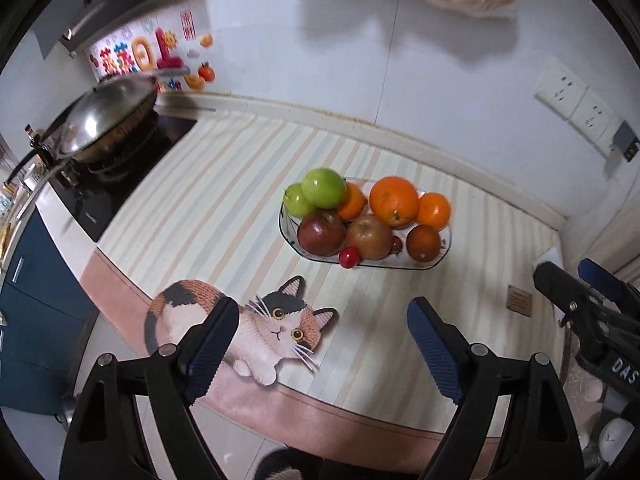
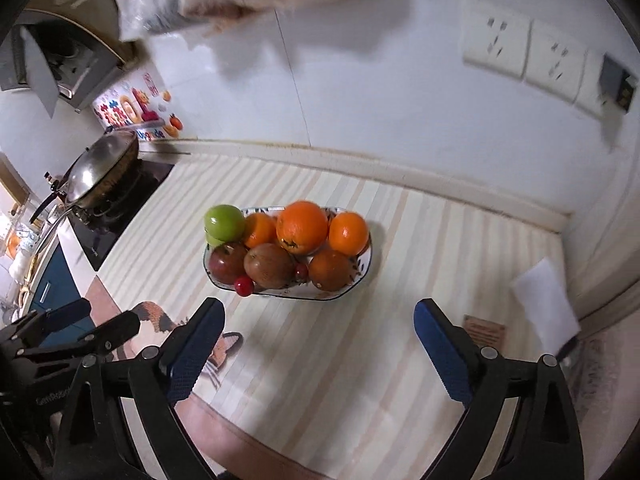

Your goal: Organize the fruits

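Midway across the striped surface (image 2: pixel 360 360), well inside its edges, the fruit plate's (image 2: pixel 362 270) long axis seemingly runs left-right; both the left tool (image 1: pixel 322 348) and the right tool (image 2: pixel 320 350) gape empty.

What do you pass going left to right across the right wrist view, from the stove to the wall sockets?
Wok → green apple → big orange → smaller orange → white paper → wall sockets.

I see the fruit dish (image 1: pixel 434 266) near the middle of the worktop (image 1: pixel 224 200), toward its back edge, piled with fruit. The cherry (image 1: pixel 349 258) sits on the dish's front rim. A wok (image 1: pixel 108 120) stands on the stove (image 1: pixel 120 184) at the worktop's left end. A cat picture (image 1: pixel 240 328) lies at the front edge, left of the dish. Wall sockets (image 2: pixel 520 50) sit above the back right corner.
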`<act>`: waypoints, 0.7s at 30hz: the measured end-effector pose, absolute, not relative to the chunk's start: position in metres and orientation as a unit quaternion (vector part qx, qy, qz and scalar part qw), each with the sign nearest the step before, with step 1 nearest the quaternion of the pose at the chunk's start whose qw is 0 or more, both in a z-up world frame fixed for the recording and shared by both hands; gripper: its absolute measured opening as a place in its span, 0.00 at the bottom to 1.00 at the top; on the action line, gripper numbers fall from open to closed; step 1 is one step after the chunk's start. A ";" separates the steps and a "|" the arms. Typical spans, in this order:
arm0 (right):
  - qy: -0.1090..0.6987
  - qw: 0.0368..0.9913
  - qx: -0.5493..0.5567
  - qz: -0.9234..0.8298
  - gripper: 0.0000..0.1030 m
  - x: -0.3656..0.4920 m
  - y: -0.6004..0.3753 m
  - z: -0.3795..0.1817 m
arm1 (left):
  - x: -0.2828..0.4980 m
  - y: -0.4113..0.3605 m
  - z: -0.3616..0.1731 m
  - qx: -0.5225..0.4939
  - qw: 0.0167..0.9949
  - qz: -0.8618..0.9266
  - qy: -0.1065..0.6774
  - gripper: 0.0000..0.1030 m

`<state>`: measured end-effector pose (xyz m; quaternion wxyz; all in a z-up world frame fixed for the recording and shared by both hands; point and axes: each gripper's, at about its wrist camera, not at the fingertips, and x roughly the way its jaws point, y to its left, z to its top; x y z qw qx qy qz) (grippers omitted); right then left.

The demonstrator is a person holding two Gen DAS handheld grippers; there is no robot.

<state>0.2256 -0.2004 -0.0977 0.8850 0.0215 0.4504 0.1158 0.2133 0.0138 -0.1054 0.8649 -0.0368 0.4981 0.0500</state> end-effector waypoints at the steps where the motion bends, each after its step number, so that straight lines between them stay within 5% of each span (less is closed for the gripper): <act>1: 0.444 0.889 0.019 0.113 0.96 0.214 -0.201 -0.087 | 0.207 0.012 -0.096 -0.030 0.869 0.050 0.491 0.84; 21: 0.384 0.918 0.027 0.094 0.97 0.046 -0.195 0.008 | 0.089 0.012 -0.018 -0.018 0.905 0.020 0.424 0.84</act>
